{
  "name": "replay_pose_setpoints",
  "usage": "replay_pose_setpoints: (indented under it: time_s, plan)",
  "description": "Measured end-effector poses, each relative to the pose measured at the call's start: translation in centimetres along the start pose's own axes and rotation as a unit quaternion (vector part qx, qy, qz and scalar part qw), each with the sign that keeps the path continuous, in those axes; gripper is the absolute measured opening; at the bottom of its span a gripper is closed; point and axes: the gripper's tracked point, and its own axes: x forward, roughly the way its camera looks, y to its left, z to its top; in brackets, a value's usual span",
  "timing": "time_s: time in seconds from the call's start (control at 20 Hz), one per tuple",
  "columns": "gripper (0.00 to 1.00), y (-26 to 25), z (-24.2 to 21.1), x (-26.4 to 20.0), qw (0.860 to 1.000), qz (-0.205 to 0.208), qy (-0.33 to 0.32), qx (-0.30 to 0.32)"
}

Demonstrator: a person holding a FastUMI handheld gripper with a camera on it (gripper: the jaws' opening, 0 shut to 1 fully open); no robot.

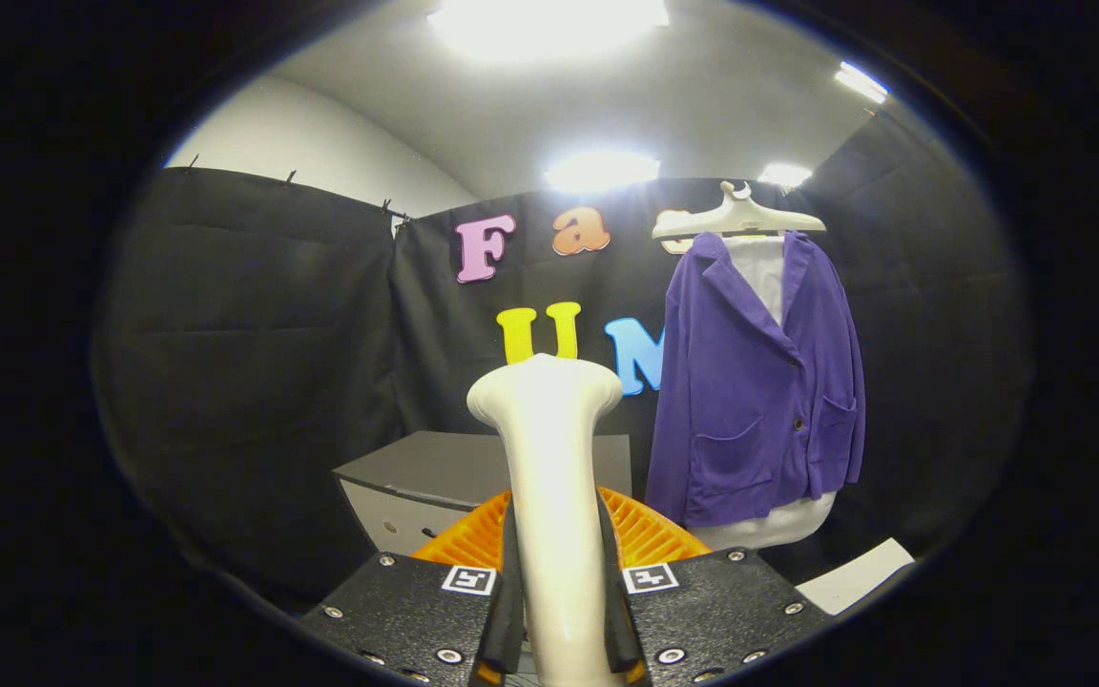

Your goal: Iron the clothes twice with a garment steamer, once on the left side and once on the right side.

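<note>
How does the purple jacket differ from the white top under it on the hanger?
The purple jacket is the outer layer, open at the collar; the white top shows only in that opening and below the jacket's hem. The jacket has lapels, buttons and pockets; the white top looks plain. Both hang from one hanger, beyond the steamer held in the gripper.

No readable text, perhaps only square coded markers atop the tongs.

Lower end of the garment steamer cut off below the tongs, orange ribbed thing largely hidden behind steamer and tongs, grey box partly covered, white garment mostly hidden under the purple jacket, white sheet cut off at the edge.
</note>
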Motion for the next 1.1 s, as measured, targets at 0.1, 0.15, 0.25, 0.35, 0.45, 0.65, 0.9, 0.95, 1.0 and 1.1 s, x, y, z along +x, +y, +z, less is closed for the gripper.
replay_pose_setpoints:
  time_s: [0.1, 0.15, 0.25, 0.35, 0.45, 0.65, 0.9, 0.95, 1.0, 1.1]
  plan:
    - [0.34, -0.4, -0.9, -0.1, 1.000, -0.006, 0.007, -0.003]
    - [0.34, -0.6, -1.4, -0.2, 1.000, -0.008, 0.010, -0.002]
    - [0.34, -0.8, -1.7, -0.2, 1.000, -0.012, 0.014, 0.000]
    - [0.33, -1.0, -1.9, -0.1, 1.000, -0.016, 0.017, -0.001]
    - [0.33, -1.1, -1.9, 0.2, 1.000, -0.020, 0.018, -0.004]
    - [0.33, -1.1, -2.2, 0.2, 1.000, -0.018, 0.022, -0.002]
    - [0.34, -1.4, -2.7, -0.1, 0.999, -0.011, 0.037, -0.008]
    - [0.33, -1.5, -2.8, -0.3, 0.999, -0.007, 0.039, -0.010]
    - [0.33, -1.6, -2.9, -0.5, 0.999, -0.002, 0.040, -0.011]
    - [0.33, -1.9, -2.9, -0.8, 0.999, 0.008, 0.044, -0.014]
